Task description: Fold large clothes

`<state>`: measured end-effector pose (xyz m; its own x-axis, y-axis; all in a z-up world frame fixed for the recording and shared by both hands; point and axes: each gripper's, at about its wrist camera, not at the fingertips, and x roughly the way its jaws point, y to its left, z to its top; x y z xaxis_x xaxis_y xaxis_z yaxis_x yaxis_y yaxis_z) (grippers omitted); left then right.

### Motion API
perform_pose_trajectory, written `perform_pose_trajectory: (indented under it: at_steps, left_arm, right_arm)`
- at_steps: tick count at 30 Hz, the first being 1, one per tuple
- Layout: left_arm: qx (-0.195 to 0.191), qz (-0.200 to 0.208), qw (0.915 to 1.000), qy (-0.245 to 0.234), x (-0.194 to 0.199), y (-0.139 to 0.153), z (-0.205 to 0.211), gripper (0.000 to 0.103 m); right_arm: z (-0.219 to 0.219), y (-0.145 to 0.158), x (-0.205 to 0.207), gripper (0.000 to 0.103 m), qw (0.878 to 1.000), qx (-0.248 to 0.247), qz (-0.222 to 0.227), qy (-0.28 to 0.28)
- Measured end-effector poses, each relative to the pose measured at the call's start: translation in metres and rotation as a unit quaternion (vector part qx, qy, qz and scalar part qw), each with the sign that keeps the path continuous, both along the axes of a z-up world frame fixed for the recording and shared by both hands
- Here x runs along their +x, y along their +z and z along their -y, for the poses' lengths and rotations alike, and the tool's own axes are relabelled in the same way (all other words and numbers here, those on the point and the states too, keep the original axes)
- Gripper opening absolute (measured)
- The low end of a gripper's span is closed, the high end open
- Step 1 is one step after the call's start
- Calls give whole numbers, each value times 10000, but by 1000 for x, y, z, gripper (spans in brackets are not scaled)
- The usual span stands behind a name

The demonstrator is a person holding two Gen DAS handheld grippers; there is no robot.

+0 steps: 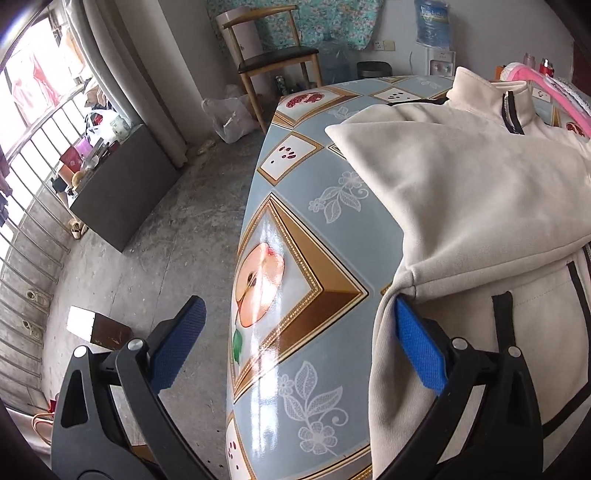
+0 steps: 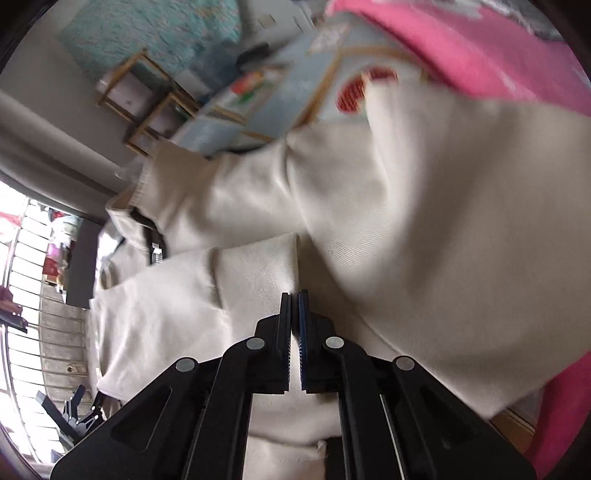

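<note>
A cream zip-up jacket (image 1: 472,192) with black trim lies on the patterned table (image 1: 295,229), its collar at the far end and a sleeve folded over the body. My left gripper (image 1: 299,321) is wide open at the table's left edge; its right pad (image 1: 417,347) touches the jacket's side near the sleeve cuff, the left pad hangs over the floor. In the right wrist view the same jacket (image 2: 406,221) fills the frame, blurred. My right gripper (image 2: 294,295) is shut on a fold of the jacket's cloth.
Pink cloth (image 2: 461,48) lies on the table beyond the jacket and also shows in the left wrist view (image 1: 546,92). A wooden chair (image 1: 273,55), a water dispenser (image 1: 434,33), a dark cabinet (image 1: 122,188) and a small box (image 1: 98,326) stand on the concrete floor to the left.
</note>
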<state>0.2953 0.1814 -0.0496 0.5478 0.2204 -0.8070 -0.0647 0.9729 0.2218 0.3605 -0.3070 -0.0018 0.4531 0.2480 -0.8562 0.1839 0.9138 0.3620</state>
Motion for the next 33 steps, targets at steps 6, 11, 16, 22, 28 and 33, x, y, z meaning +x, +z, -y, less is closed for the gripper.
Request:
perform_pose_trajectory:
  at_steps: [6,11,16,22,28,33]
  left_arm:
    - [-53,36,10000,-60,-11,8,4,97]
    - [-286,96,9995,21,-30,16,-3,96]
    - [-945,223,9953,-43,-65,30,-18,96]
    - [-1839,102,9809,-629,-123,32,-13,96]
    - [-2269,-159,9696,-905,-172,22,6,95]
    - [-2350,-162,9661,-1055,-200,20,16,93]
  right_arm:
    - [-37,16,-1,18,9969,-313,224,684]
    - [-49,-24,1,17,9926,-789,-492,776]
    - [-34,6,-37,31,9963,-550,-389,536]
    - [-12,29,-146,57,9979,-606,-82,233]
    - [24,14,-244,58,9964,-593,-217,-572]
    - [49,12,-306,58,9924,-592,-258,-1044]
